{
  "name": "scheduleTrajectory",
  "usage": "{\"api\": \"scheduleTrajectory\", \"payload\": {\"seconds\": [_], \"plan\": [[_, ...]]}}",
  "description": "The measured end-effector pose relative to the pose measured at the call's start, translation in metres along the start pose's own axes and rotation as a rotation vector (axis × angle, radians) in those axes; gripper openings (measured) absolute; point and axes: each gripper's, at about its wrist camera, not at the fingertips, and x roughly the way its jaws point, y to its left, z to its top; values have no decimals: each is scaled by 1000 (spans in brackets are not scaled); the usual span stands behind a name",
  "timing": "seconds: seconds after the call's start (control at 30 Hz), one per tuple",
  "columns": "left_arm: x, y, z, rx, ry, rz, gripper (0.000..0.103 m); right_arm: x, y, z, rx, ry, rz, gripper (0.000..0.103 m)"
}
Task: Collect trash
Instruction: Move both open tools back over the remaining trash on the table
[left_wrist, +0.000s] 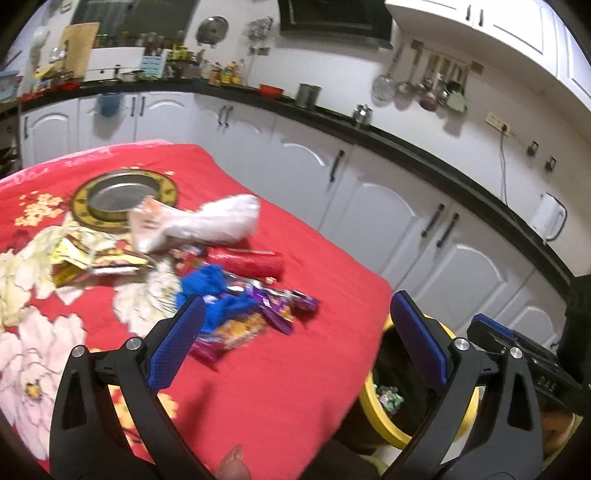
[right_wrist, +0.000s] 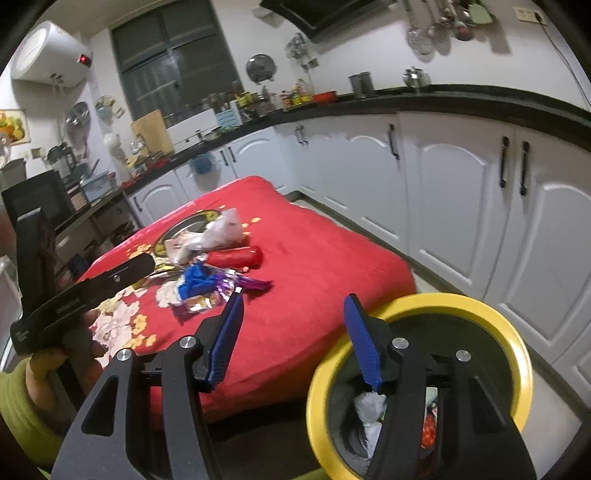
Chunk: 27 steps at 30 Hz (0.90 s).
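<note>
The trash lies in a loose heap in the middle of the red cloth (left_wrist: 280, 369) that covers the table, and the bin (right_wrist: 476, 310), yellow-rimmed, stands on the floor just off the table's near corner, with a few scraps already inside. The biggest risk, I judge, is that heap: the pieces overlap and touch, so closing on one could drag its neighbours along and spill them over the edge short of the bin. The white bag (left_wrist: 207, 221) is soft and partly rests on the tray (left_wrist: 122, 192), so a pinch may catch only a fold and let it slip, or shift the tray. The red tube (left_wrist: 251, 260) is round and lies near the table's far side, so a glancing touch could roll it off. The foil wrappers are thin and slick and may slide out of flat pads. The left gripper (left_wrist: 295, 332) hangs spread wide with nothing between its pads, above the near edge of the cloth; the right gripper (right_wrist: 291, 336) is also parted and empty, between table corner and bin. Counted, largest first: one table, one bin, one tray, one white bag, one red tube, one blue wad (left_wrist: 221, 291), and several small wrappers, yellow (left_wrist: 88, 262) and purple (left_wrist: 280, 302), too blurred and overlapped to number exactly.
</note>
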Motion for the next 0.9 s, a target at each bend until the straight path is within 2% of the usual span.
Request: {"api": "scheduleTrajectory", "payload": {"seconds": [0.5, 0.67, 0.9], "plan": [[-18, 60, 19, -101, -75, 83, 92, 43, 67, 36, -96, 0, 90, 55], [-17, 79, 24, -142, -81, 109, 92, 57, 76, 43, -104, 9, 100, 55], [-11, 118, 24, -262, -60, 164, 92, 86, 88, 54, -133, 21, 97, 55]]}}
